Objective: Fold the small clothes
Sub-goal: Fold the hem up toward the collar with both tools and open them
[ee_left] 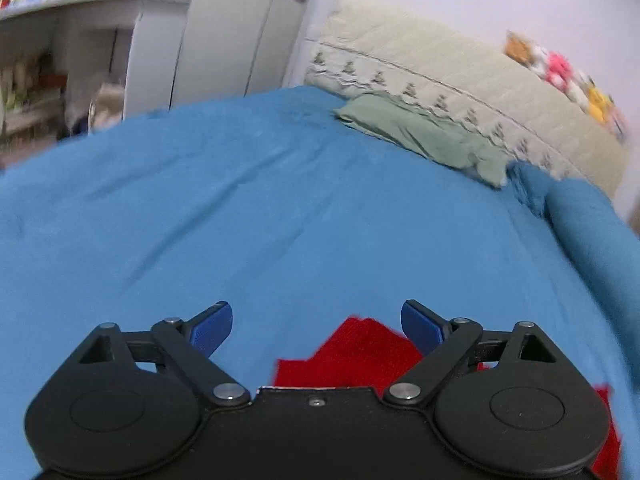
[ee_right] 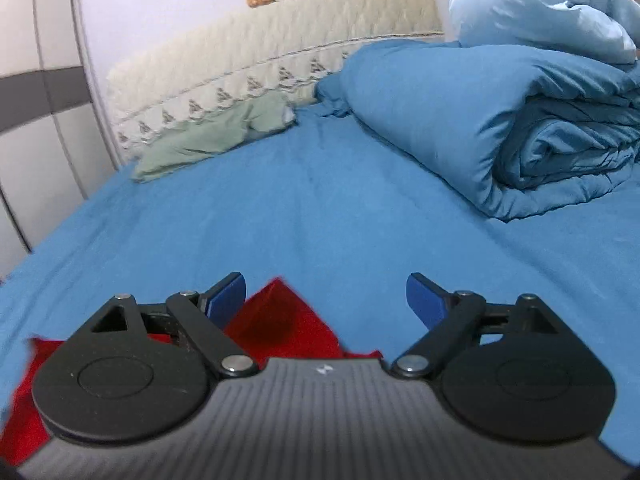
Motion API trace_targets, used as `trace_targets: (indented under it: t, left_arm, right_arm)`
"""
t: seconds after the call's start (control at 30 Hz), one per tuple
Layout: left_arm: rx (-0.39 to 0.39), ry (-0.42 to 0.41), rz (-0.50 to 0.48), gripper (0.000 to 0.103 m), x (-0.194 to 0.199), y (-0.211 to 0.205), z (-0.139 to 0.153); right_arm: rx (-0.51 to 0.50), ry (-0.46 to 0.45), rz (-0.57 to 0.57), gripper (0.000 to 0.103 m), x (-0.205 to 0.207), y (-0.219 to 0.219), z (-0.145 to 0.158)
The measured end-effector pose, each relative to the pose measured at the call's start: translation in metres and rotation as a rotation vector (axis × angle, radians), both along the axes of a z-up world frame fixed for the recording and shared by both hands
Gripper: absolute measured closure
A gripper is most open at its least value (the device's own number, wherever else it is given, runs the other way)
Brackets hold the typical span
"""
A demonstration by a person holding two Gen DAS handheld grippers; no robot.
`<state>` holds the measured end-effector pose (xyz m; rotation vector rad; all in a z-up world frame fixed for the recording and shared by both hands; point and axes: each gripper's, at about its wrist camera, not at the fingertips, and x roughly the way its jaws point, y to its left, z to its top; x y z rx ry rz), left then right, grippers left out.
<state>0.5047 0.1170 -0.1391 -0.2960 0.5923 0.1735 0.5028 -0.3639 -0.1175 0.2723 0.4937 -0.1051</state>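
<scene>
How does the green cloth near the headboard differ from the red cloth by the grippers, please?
The green cloth is pale and lies crumpled against the headboard; the red cloth is vivid and lies flatter, with a pointed corner, at the near end. Both rest on the blue sheet, ungripped.

You've got a red garment (ee_right: 280, 320) on the plain blue bedsheet (ee_right: 320, 208), a sage-green cloth (ee_left: 420, 136) beyond, cream quilted headboard (ee_right: 260, 52) with a dark embroidered border, and blue gripper pads (ee_left: 214, 328).

A garment (ee_right: 280, 320) is spread on the bed (ee_right: 320, 208); a folded duvet (ee_right: 500, 128) is placed right, a pillow (ee_right: 208, 136) behind, against the headboard (ee_right: 260, 52).
</scene>
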Motion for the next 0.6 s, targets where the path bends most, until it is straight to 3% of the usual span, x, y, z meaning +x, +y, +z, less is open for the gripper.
trace_targets:
  t: [0.07, 0.13, 0.4, 0.5, 0.6]
  left_arm:
    - [0.066, 0.051, -0.058, 0.009, -0.024, 0.000, 0.002]
    - [0.074, 0.068, -0.136, 0.009, -0.051, -0.002, -0.001]
    - [0.005, 0.138, -0.238, 0.009, -0.132, -0.029, -0.017]
    - [0.104, 0.165, -0.298, 0.009, -0.140, -0.077, -0.020]
    - [0.216, 0.139, -0.384, 0.009, -0.145, -0.123, -0.024]
  right_arm:
    - [-0.025, 0.017, 0.024, 0.000, -0.024, -0.001, 0.003]
    - [-0.048, 0.046, 0.058, 0.000, -0.053, -0.001, 0.000]
    - [-0.119, 0.158, 0.103, 0.001, -0.149, 0.027, -0.025]
    - [-0.114, 0.193, 0.114, 0.001, -0.170, 0.045, -0.032]
    - [-0.071, 0.209, 0.080, 0.001, -0.186, 0.060, -0.039]
